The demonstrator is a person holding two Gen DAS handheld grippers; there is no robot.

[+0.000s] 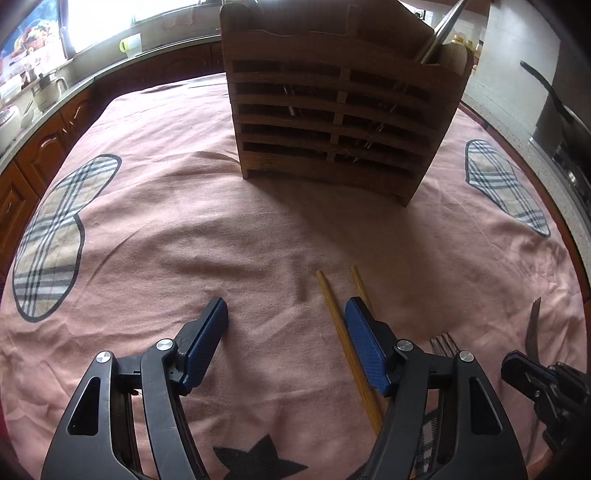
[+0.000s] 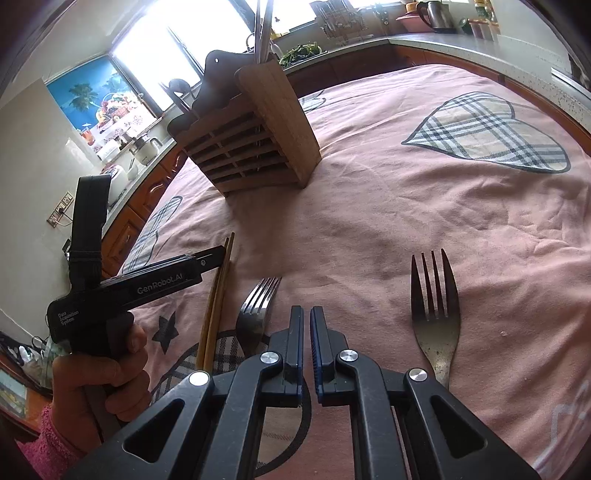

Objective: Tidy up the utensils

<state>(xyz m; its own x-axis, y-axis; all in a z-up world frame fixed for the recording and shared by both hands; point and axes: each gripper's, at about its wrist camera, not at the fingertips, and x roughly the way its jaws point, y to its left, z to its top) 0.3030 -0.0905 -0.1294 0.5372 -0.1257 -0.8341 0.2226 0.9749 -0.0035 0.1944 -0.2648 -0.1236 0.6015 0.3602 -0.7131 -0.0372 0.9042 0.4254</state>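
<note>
Two wooden chopsticks [image 1: 334, 321] lie side by side on the pink tablecloth [image 1: 184, 251]. My left gripper [image 1: 286, 310] hangs open over them. One chopstick lies just inside its right finger and the other is partly hidden behind that finger. From the right wrist view the left gripper [image 2: 216, 256] shows side-on, at the chopsticks [image 2: 216, 306]. My right gripper [image 2: 307, 325] is shut with nothing between its pads, between a shiny fork [image 2: 255, 314] and a darker fork [image 2: 436, 314]. The slatted wooden utensil holder [image 1: 332, 122] stands upright further back with metal utensils in it.
A hand in a pink sleeve [image 2: 107, 373] holds the left gripper. Plaid heart patches [image 2: 491, 133] mark the cloth. Wooden cabinets and a counter with a kettle [image 2: 437, 14] ring the table. A pan handle [image 1: 546, 92] juts out at far right.
</note>
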